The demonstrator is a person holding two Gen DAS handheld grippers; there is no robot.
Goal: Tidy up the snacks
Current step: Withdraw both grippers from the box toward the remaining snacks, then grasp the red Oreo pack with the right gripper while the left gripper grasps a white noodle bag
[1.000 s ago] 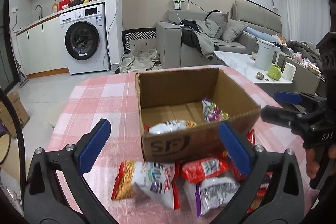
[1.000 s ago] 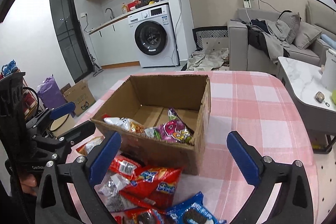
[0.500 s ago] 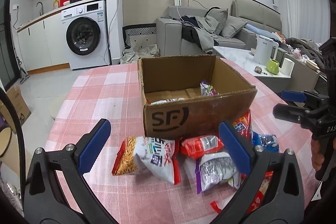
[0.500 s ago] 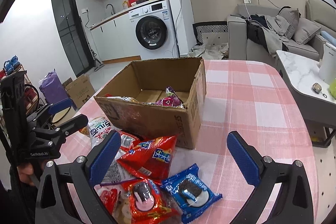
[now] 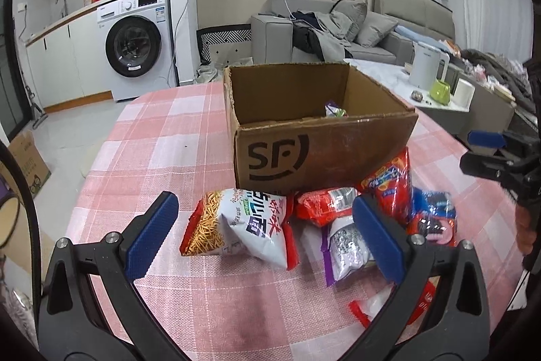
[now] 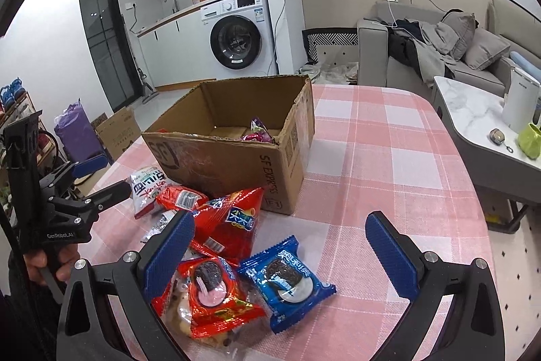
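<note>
An open cardboard box stands on the pink checked table, with a purple snack packet inside. Several snack packets lie in front of it. A white noodle-snack bag lies between the jaws of my left gripper, which is open and empty just above the table. My right gripper is open and empty over a blue cookie packet and a red cookie packet. A red chip bag leans near the box.
The table's rounded edge runs along the right. A low marble table with a kettle and a green cup stands beyond it. A sofa and a washing machine are at the back.
Both grippers have drawn back and dropped lower, from over the box to the loose packets in front of it. Both stay open and empty.
</note>
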